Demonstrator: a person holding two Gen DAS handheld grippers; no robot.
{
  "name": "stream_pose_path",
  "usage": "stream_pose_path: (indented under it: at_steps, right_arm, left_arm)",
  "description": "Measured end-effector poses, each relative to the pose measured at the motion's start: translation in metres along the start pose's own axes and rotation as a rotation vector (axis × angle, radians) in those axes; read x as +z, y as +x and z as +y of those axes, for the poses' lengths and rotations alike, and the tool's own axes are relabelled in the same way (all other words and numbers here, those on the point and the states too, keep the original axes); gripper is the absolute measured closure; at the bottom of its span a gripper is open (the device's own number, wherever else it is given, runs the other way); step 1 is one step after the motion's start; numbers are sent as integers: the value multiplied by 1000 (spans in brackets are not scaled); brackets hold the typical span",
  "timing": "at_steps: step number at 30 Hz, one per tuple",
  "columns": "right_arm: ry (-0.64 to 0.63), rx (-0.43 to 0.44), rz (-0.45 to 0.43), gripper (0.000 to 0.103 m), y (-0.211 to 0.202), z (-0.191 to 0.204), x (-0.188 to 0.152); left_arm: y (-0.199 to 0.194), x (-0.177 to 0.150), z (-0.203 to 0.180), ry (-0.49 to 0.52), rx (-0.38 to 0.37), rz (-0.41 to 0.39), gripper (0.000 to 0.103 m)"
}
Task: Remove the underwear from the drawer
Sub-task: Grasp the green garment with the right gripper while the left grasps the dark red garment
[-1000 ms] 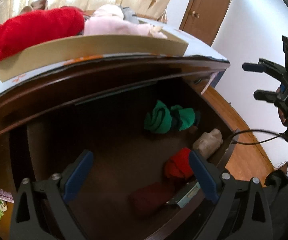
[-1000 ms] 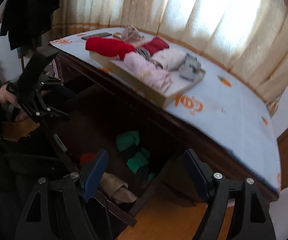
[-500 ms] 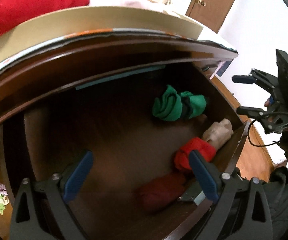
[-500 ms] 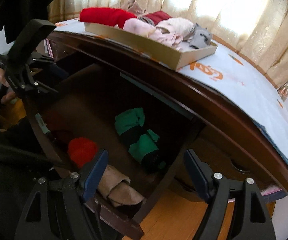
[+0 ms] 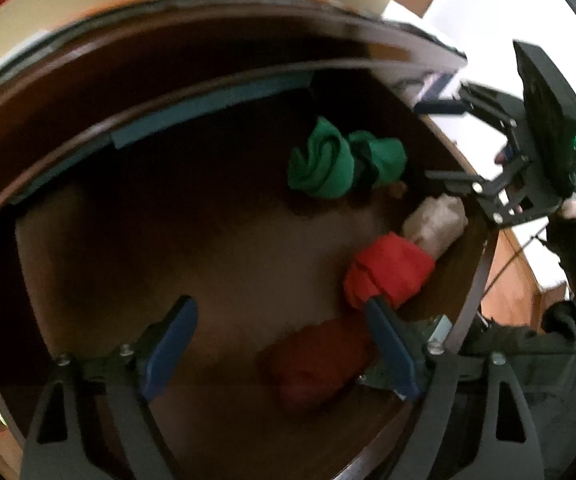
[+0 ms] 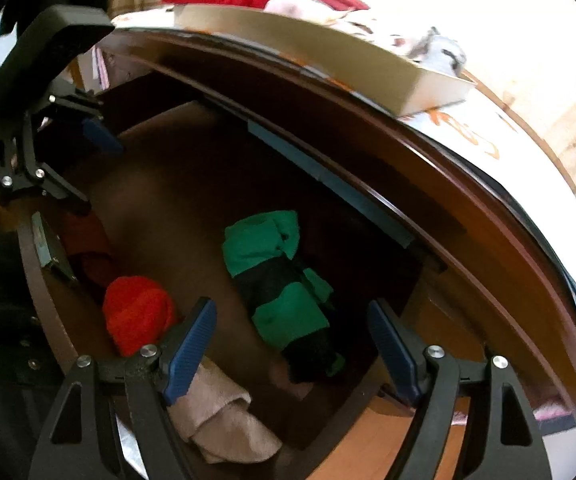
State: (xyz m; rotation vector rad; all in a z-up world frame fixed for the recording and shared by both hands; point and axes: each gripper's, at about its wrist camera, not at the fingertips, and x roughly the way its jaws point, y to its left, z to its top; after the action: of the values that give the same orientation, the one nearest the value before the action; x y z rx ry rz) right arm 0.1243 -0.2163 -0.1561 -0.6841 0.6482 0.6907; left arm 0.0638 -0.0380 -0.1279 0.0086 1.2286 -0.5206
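I see the open drawer [image 5: 472,280] under the overhanging desk top [image 6: 468,196], which caps the way in from above at the back. The drawer's left and middle floor lies bare, so there's easy passage there. Along the front wall crowd the dark red roll [image 5: 316,364], bright red roll [image 5: 388,272] and beige roll [image 5: 434,222]. The green bundle [image 5: 328,164] blocks the right rear corner.
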Motion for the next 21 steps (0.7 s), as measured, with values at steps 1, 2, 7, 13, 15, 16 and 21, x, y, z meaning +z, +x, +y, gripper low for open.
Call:
stream_pose_path:
  at_steps: [1, 2, 7, 13, 15, 16, 21]
  right_arm:
    - [-16, -3, 5, 24, 2, 2, 1]
    - [-31, -3, 11, 24, 6, 4, 3]
    - [-61, 1, 42, 24, 20, 5, 9]
    - [-111, 16, 95, 24, 32, 14, 17]
    - [-139, 13, 124, 24, 38, 19, 20]
    - [-151, 13, 132, 24, 40, 21, 20]
    - [-165, 24, 197, 24, 51, 26, 23]
  left_arm:
    - [2, 1, -1, 9, 0, 18, 19]
    - [5, 2, -3, 19, -2, 38, 19]
    - [13, 5, -3, 16, -51, 113, 19]
    - [25, 10, 6, -31, -99, 187, 19]
    - [27, 11, 9, -42, -108, 202, 19]
    - [29, 12, 11, -51, -119, 213, 19]
    - [39, 10, 14, -71, -156, 249, 24]
